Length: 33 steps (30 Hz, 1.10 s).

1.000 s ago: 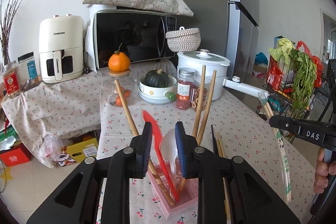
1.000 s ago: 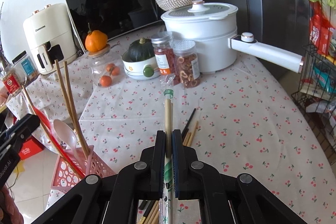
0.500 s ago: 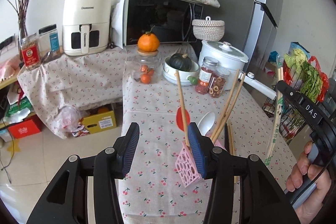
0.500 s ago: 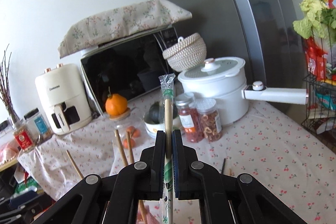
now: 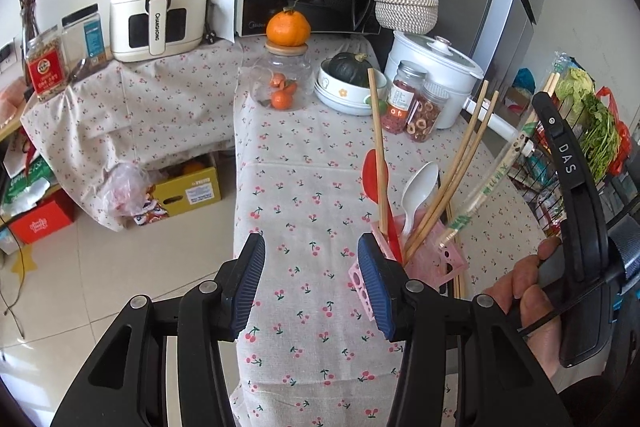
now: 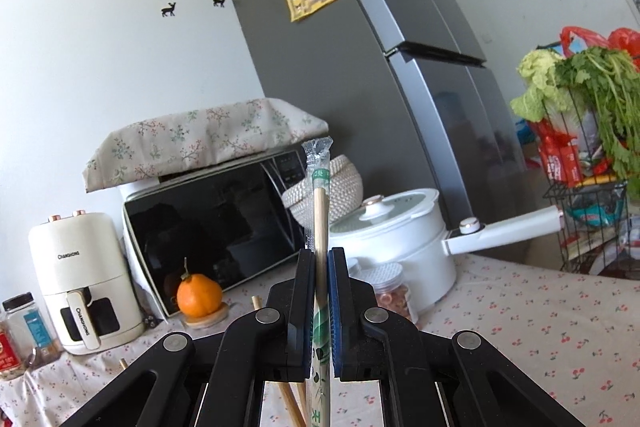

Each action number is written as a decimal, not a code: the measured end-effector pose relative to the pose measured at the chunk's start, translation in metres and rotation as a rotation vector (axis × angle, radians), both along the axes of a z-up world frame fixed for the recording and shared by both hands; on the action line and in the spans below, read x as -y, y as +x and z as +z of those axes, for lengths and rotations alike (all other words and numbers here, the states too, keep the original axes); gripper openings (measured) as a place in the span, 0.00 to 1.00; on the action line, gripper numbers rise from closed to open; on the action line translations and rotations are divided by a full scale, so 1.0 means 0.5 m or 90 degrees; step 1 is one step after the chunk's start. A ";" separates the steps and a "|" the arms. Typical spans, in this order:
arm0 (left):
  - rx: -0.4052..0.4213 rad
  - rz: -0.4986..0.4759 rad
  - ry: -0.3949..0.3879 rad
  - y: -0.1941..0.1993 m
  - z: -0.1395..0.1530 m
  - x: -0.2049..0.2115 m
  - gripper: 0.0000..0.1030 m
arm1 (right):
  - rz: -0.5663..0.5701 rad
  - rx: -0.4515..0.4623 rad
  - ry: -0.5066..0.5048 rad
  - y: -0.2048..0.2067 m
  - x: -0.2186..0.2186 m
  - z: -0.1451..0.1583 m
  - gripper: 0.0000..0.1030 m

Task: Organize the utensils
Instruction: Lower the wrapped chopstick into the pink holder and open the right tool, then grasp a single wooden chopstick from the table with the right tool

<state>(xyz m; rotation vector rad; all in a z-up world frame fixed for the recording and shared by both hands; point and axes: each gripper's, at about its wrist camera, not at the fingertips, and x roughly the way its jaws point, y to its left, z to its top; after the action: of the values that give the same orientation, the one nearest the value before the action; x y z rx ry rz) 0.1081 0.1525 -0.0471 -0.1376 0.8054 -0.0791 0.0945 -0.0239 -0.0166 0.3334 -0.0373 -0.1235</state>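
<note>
A: While the left gripper (image 5: 311,291) hangs w/ jaws parted and nothing btwn them, the pink utensil holder (image 5: 434,259) sits just past its right finger, on the cherry-print cloth (image 5: 304,195).

B: Right gripper (image 6: 319,303)?

A: Clamped tight on the wrapped chopsticks (image 6: 319,211), sticking up out of its jaws. From the left cam, their lower end angles down toward the holder's far side. Can't tell if they're in yet.

B: Holder contents?

A: Bare chopsticks (image 5: 452,187), white spoon (image 5: 418,191), red spatula (image 5: 374,171).
</note>
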 end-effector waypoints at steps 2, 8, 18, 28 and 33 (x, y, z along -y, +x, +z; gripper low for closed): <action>-0.003 -0.001 -0.003 0.003 -0.001 -0.002 0.50 | -0.007 0.011 -0.016 -0.004 -0.015 -0.007 0.07; -0.020 0.004 -0.004 0.013 -0.012 -0.002 0.50 | 0.011 -0.007 -0.019 -0.017 -0.025 -0.039 0.07; -0.031 -0.016 -0.029 0.008 -0.016 0.027 0.62 | 0.061 -0.065 -0.026 -0.033 0.048 0.015 0.44; -0.058 -0.038 -0.039 0.003 -0.035 0.076 0.78 | 0.104 -0.212 -0.066 -0.001 0.167 0.048 0.88; -0.065 -0.049 -0.020 0.002 -0.046 0.093 0.78 | 0.135 -0.304 -0.109 0.023 0.209 0.009 0.94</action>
<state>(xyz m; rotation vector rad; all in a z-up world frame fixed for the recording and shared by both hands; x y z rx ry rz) 0.1090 0.1063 -0.0701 -0.1410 0.9112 -0.1580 0.1061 -0.1283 -0.0123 0.1291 0.4576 0.0124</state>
